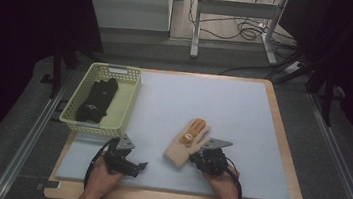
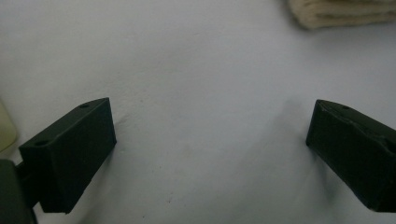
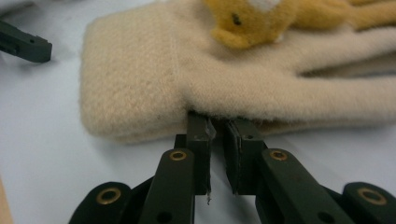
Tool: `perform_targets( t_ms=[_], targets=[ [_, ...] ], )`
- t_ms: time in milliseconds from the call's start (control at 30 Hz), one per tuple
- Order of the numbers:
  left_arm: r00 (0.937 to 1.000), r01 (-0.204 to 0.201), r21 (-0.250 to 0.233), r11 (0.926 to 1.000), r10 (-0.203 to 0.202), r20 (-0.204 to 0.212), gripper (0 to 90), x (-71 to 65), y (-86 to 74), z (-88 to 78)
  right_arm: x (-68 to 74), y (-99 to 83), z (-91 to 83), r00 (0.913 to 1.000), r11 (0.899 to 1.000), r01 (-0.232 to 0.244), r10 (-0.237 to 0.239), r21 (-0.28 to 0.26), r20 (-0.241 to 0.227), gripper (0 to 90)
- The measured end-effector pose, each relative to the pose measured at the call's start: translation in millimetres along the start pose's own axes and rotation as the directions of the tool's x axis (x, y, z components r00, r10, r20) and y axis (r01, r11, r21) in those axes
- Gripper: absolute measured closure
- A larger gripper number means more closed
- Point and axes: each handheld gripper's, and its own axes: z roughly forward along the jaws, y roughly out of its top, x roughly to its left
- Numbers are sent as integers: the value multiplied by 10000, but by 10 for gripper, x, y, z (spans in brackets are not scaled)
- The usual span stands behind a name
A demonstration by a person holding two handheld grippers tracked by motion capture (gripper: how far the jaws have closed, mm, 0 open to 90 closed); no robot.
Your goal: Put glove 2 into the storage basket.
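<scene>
A cream knitted glove [image 1: 185, 143] with an orange plush animal [image 1: 194, 129] on its back lies flat on the pale blue mat [image 1: 204, 102]. In the right gripper view the glove [image 3: 140, 79] spreads across the top, and my right gripper [image 3: 217, 126] has its tips tucked into the fuzzy edge where thumb meets cuff. Its jaws stand almost together, pinching that edge. From above, my right gripper [image 1: 194, 158] sits at the glove's near right side. My left gripper [image 1: 141, 166] rests low on the mat left of the glove. Its jaws [image 2: 210, 144] are wide apart with only mat between them.
A pale yellow basket [image 1: 111, 122] at the mat's left holds a black glove [image 1: 96, 100]. The glove's cuff [image 2: 341, 14] shows at the top right of the left gripper view. The wooden table edge [image 1: 283, 137] frames the mat. One jaw of the left gripper [image 3: 23, 44] shows in the right gripper view.
</scene>
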Motion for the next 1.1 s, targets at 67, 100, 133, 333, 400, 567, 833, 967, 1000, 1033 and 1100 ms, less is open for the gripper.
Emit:
perform_targets(
  t_ms=[67, 100, 133, 333, 400, 567, 833, 967, 1000, 1033, 1100],
  targets=[
    [10000, -13, 10, 10000, 13, -8, 16, -1, 0, 0, 27, 30, 45, 10000, 10000, 81, -82, -25, -20, 789],
    [10000, -18, 18, 10000, 18, -18, 16, -2, 1, 0, 45, 49, 77, 9998, 9998, 182, -182, -53, -16, 786],
    [10000, -18, 18, 10000, 18, -18, 16, -2, 1, 0, 45, 49, 77, 9998, 9998, 182, -182, -53, -16, 786],
    [10000, 21, 17, 10000, -21, -17, 16, -5, 3, 3, 30, 46, -14, 9987, 9988, 486, -486, 3, 142, 717],
    [10000, 26, 16, 10000, -26, -15, 16, -5, 3, 4, -10, 35, -81, 9982, 9987, 508, -507, -23, 319, 693],
    [10000, 47, 0, 10000, -47, -9, 17, -3, 2, 3, -160, -3, -251, 9966, 9993, 348, -336, -151, 753, 645],
    [10000, 57, -14, 10000, -57, 10, 17, -2, 1, 4, -412, -94, -483, 9881, 9997, 76, -39, -237, 1541, 537],
    [10000, 57, -13, 10000, -57, 12, 17, -2, 1, 4, -551, -180, -575, 9808, 9992, -281, 332, -296, 1924, 459],
    [10000, 57, -13, 10000, -57, 15, 17, -1, 1, 3, -586, -204, -597, 9780, 9988, -351, 411, -329, 2044, 438],
    [10000, 60, -13, 10000, -60, 17, 17, -1, 1, 3, -620, -229, -616, 9755, 9983, -435, 508, -386, 2142, 418],
    [10000, 62, -13, 10000, -62, 21, 17, -1, 2, 3, -689, -279, -656, 9696, 9975, -555, 643, -437, 2359, 377]
  ],
)
